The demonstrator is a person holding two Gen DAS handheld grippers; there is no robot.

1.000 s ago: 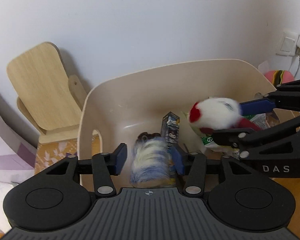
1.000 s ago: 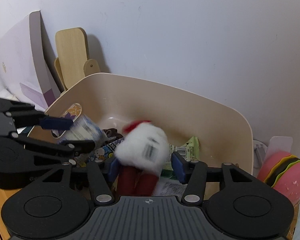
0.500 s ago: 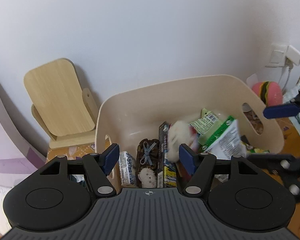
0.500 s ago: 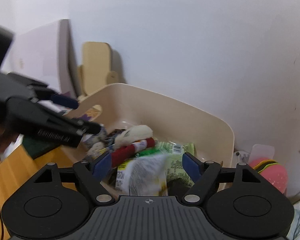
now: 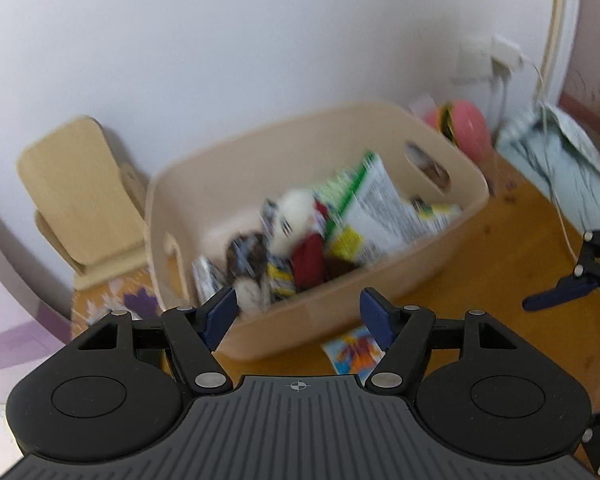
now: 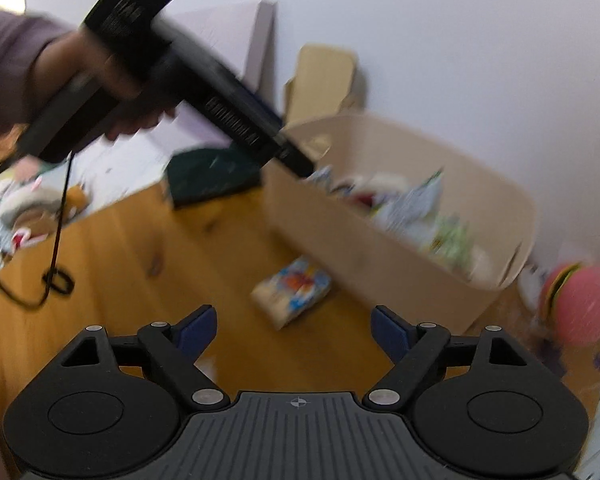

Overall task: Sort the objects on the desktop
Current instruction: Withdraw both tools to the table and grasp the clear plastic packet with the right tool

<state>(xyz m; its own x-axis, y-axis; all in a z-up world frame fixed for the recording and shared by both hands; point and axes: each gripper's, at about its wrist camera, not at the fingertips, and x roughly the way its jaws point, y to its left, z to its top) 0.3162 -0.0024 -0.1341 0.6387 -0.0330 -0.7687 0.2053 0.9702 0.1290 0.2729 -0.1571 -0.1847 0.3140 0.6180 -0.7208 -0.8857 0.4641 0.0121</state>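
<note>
both tongs apart over the wooden desk
our left gripper [image 5: 296, 312] and right gripper [image 6: 292, 326] gape empty; the beige plastic bin [image 5: 456, 240] holds toys and packets, a colourful snack packet [image 6: 292, 286] just beside it.

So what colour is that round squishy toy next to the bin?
The burger toy is mostly pink, with a dark and yellow stripe; the right wrist view shows it best.

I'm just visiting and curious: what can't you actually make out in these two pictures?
- Items in the beige bin: motion blur in both views smears labels and shapes.
- Colourful packet on the desk: print blurred; in the left view the left hand-held gripper covers part of it.
- Right hand-held gripper: in the left view the frame edge cuts it off.
- Pink burger-shaped toy: blurred.
</note>
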